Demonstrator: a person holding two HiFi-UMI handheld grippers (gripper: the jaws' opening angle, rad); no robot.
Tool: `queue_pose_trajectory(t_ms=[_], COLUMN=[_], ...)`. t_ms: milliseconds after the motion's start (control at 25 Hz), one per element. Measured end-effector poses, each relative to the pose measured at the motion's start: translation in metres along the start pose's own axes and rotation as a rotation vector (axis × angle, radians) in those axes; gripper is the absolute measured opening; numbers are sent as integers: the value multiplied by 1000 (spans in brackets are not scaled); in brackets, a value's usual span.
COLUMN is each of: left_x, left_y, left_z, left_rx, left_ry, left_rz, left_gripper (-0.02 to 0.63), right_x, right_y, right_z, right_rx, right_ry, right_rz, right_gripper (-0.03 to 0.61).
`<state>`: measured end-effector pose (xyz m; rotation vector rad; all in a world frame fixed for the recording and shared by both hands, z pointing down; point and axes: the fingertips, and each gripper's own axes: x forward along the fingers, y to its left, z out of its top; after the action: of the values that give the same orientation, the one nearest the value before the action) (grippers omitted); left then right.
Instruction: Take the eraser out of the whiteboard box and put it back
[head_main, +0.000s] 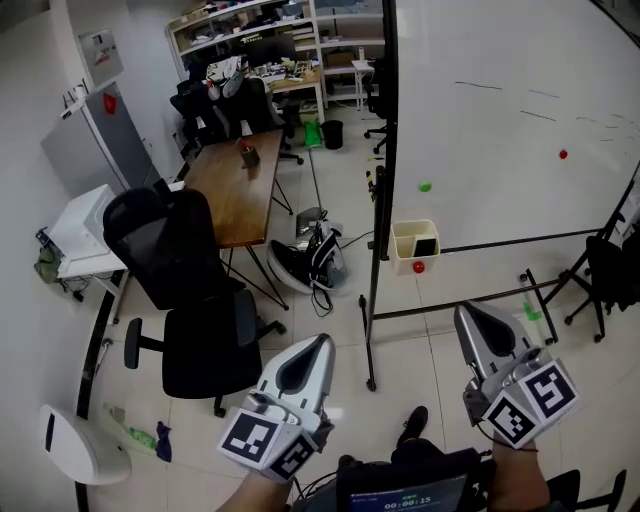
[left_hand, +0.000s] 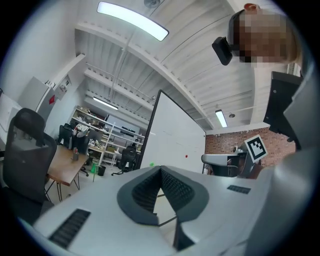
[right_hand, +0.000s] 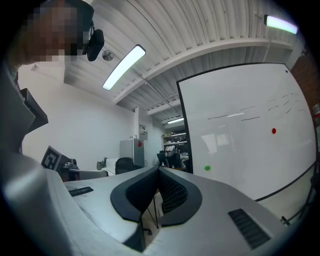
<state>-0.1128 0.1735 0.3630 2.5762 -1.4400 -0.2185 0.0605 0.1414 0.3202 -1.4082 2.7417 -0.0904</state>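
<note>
The whiteboard (head_main: 500, 110) stands on a black wheeled frame ahead and to the right. A cream box (head_main: 404, 243) hangs on its lower left corner, and the dark eraser (head_main: 425, 247) stands inside it. My left gripper (head_main: 326, 341) is low in the head view, shut and holding nothing, well short of the box. My right gripper (head_main: 461, 310) is also shut and holding nothing, below and slightly right of the box. In the left gripper view the left gripper (left_hand: 160, 169) has its tips together, with the whiteboard (left_hand: 175, 140) far ahead. The right gripper (right_hand: 159, 170) points level, left of the whiteboard (right_hand: 240, 135).
A black office chair (head_main: 190, 300) stands to the left, beside a wooden table (head_main: 235, 185). A bag and cables (head_main: 310, 262) lie on the floor by the board's frame foot (head_main: 370, 380). Green (head_main: 425, 186) and red (head_main: 563, 154) magnets sit on the board, and another red magnet (head_main: 418, 267) under the box.
</note>
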Motion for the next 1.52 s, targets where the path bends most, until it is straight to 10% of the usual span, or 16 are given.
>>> queue_pose_trajectory(t_ms=[1520], left_x=[35], left_y=[-167], left_z=[-16], left_rx=[7], left_ry=[-10], left_rz=[3], left_gripper=[29], right_x=[-154], right_y=[-94], right_z=[23], right_rx=[-20], right_ry=[9], right_rz=[26], right_gripper=[23])
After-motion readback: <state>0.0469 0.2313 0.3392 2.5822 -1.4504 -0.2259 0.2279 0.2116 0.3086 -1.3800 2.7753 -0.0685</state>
